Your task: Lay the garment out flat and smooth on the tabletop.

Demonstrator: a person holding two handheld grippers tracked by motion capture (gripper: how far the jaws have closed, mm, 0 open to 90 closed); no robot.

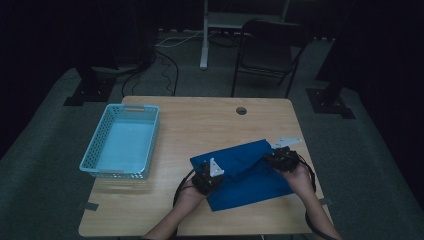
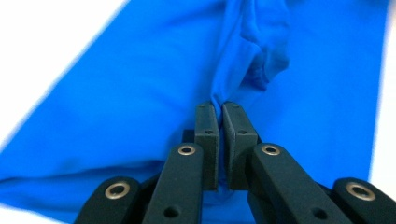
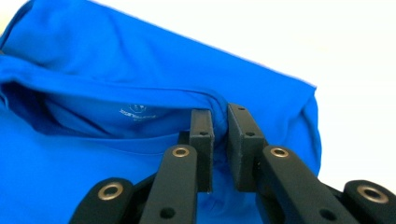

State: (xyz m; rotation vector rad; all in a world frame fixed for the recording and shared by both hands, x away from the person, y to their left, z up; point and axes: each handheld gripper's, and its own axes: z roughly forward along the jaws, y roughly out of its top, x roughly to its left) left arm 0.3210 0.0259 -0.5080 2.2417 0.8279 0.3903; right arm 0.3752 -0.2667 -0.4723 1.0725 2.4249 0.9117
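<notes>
A blue shirt (image 1: pixel 245 172) lies partly folded on the wooden table (image 1: pixel 200 125), near the front right. My left gripper (image 1: pixel 212 176) is at the shirt's left edge. In the left gripper view its jaws are shut on a pinched ridge of the blue shirt (image 2: pixel 140 93), the fabric rising from between the pads (image 2: pixel 206 130). My right gripper (image 1: pixel 280 157) is at the shirt's right side. In the right gripper view its jaws are shut on the blue shirt (image 3: pixel 140 65) at the collar seam beside the printed neck label (image 3: pixel 135 111).
A light blue plastic basket (image 1: pixel 122 141) stands at the table's left side. A round cable hole (image 1: pixel 241 110) sits near the far edge. A dark chair (image 1: pixel 267 50) and a white table leg (image 1: pixel 204 35) stand beyond the table.
</notes>
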